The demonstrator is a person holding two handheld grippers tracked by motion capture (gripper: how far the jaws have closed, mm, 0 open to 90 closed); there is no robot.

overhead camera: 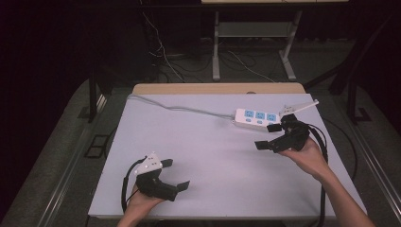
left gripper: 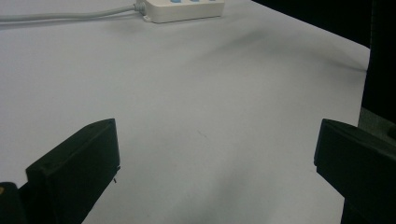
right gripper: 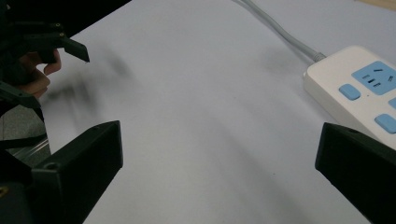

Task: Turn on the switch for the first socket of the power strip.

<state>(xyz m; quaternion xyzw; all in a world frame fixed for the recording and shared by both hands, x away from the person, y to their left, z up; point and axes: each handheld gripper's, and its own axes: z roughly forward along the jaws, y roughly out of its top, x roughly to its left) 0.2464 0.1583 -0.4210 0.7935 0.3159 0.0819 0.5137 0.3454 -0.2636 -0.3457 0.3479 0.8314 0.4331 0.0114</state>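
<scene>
A white power strip [overhead camera: 257, 118] with blue sockets lies at the back right of the white table [overhead camera: 208, 156]; its grey cable [overhead camera: 179, 108] runs off to the back left corner. My right gripper [overhead camera: 267, 137] is open just in front of the strip's right end, nothing between its jaws. The right gripper view has the strip [right gripper: 359, 88] close by at the right, beside the right jaw. My left gripper [overhead camera: 174, 174] is open near the front left edge, far from the strip [left gripper: 184, 9], which lies at the top of the left gripper view.
The table's wooden back edge [overhead camera: 217, 88] borders a dark floor with cables and a desk frame [overhead camera: 250, 42] behind. Bare white surface lies between the two grippers. In the right gripper view the other hand with its gripper [right gripper: 32, 51] is at the far left.
</scene>
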